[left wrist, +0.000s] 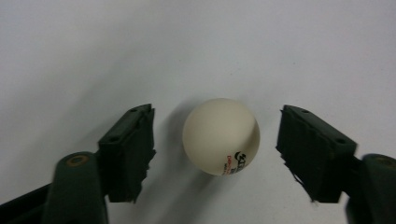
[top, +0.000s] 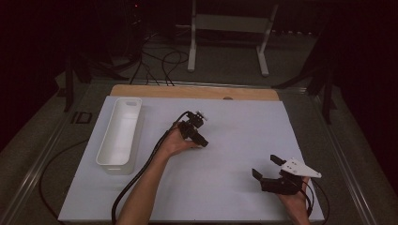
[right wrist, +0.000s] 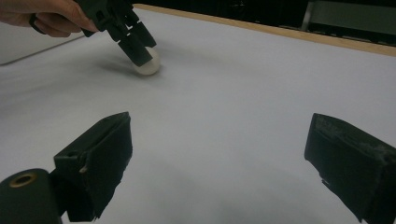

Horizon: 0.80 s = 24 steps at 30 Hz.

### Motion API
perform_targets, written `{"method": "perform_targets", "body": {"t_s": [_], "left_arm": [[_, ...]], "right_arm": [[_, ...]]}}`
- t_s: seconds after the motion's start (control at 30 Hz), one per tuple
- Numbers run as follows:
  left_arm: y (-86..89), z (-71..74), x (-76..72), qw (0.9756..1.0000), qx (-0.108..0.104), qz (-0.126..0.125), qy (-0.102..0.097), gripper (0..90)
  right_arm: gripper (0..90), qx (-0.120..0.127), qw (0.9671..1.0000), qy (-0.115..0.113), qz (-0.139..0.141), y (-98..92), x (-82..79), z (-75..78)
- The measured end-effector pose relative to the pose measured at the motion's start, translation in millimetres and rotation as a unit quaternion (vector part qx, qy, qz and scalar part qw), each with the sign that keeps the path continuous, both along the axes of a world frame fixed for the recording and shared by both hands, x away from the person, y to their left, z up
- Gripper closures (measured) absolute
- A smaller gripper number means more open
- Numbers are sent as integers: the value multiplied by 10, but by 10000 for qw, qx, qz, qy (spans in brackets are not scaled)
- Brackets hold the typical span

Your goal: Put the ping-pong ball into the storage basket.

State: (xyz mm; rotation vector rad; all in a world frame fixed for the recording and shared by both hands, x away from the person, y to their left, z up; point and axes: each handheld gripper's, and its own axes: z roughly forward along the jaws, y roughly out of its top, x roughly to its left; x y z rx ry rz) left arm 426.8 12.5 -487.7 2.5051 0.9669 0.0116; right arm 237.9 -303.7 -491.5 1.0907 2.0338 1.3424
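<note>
white ball (left wrist: 220, 136) between left claw (left wrist: 215, 144) jaws, untouched

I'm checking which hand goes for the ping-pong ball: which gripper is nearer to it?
Left. The left gripper has the ping-pong ball between its jaws, gaps showing on both sides. The right gripper sits well off, open.

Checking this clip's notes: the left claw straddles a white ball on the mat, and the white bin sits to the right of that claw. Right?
Not quite. The high view shows the bin to the left of the left claw, not its right. The rest holds: the left gripper view shows the ball between its pads, on the mat.
</note>
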Motion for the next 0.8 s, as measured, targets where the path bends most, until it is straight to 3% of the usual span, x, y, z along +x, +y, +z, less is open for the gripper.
{"method": "perform_targets", "body": {"t_s": [0.37,0.8], "left_arm": [[-35,-36,-18,9998,154,-154,44,499],[-2,48,-15,9998,180,-72,-56,511]], "right_arm": [[74,9,10000,0,-4,-1,2,-2],[74,22,10000,15,9,3,5,-6]]}}
